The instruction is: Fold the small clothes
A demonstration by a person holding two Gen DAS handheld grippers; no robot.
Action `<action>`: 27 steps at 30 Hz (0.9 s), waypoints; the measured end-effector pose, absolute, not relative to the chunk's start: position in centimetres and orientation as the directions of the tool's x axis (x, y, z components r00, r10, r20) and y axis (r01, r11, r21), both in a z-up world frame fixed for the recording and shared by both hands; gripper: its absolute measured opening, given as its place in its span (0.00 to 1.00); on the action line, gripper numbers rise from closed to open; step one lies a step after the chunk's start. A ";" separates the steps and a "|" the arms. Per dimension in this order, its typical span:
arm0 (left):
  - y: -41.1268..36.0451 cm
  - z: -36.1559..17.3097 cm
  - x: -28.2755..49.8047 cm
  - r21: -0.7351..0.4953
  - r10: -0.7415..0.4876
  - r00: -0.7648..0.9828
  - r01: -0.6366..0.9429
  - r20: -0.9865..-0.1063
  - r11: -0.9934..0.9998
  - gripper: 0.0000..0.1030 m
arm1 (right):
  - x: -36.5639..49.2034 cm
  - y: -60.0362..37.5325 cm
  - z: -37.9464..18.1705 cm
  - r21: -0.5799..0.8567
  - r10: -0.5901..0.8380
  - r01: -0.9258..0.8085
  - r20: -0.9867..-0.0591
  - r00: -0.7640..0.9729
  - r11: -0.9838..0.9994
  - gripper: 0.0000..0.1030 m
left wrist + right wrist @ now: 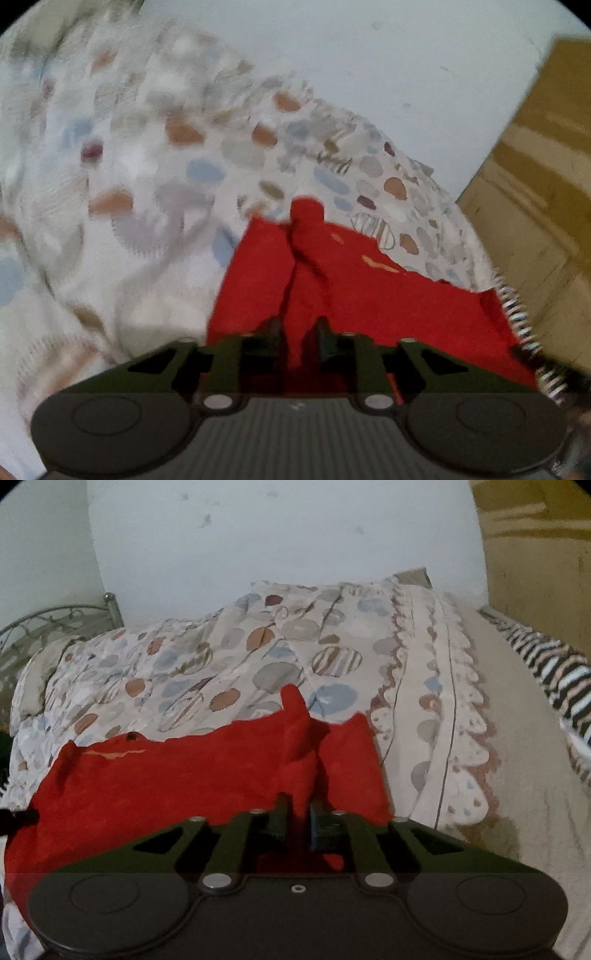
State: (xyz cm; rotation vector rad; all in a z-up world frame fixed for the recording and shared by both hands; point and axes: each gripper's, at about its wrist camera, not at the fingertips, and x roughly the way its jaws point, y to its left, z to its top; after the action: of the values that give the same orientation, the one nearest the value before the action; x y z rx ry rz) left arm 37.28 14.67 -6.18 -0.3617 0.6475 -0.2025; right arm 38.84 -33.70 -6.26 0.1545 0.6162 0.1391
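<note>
A small red garment (369,295) with a thin orange mark lies spread over the patterned bedspread (147,166). My left gripper (297,328) is shut on a pinched fold of the red cloth, which rises between its fingers. The same garment fills the lower middle of the right wrist view (166,786). My right gripper (301,812) is shut on another bunched fold of it near its right edge. Both held folds stick up above the flat cloth.
The bed carries a leaf-and-dot bedspread (221,664) with a scalloped border (454,720). A striped cloth (554,675) lies at the right. A metal bed frame (55,624) stands at the left, a white wall (277,528) behind, a yellow cupboard (535,166) at the right.
</note>
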 end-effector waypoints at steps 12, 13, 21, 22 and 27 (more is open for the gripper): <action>10.6 -4.9 44.3 -0.195 -0.230 0.765 0.139 -0.602 0.971 0.08 | 45.3 -31.8 -5.8 0.045 0.149 -0.150 -0.569 0.809 0.988 0.15; 11.0 -4.9 44.4 -0.220 -0.225 0.778 0.114 -0.586 0.969 0.07 | 45.7 -31.8 -5.8 0.039 0.140 -0.143 -0.561 0.816 0.989 0.06; 12.9 -7.8 44.4 -0.301 -0.212 0.787 0.035 -0.579 0.953 0.06 | 45.6 -34.5 -7.0 0.158 0.100 -0.018 -0.532 0.841 0.987 0.05; 13.2 -8.0 44.5 -0.327 -0.220 0.787 0.025 -0.577 0.945 0.06 | 45.7 -34.8 -7.6 0.170 0.101 -0.008 -0.545 0.832 0.985 0.05; 13.9 -7.0 43.3 -0.375 -0.248 0.829 0.051 -0.501 0.926 0.06 | 45.4 -34.8 -7.6 0.170 0.099 -0.009 -0.529 0.843 0.985 0.05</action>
State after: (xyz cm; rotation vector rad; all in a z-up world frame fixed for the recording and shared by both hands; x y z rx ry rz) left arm 43.28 13.92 -7.05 -0.3585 0.5739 -0.1621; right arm 45.42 -34.75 -7.63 0.1637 0.5655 0.0575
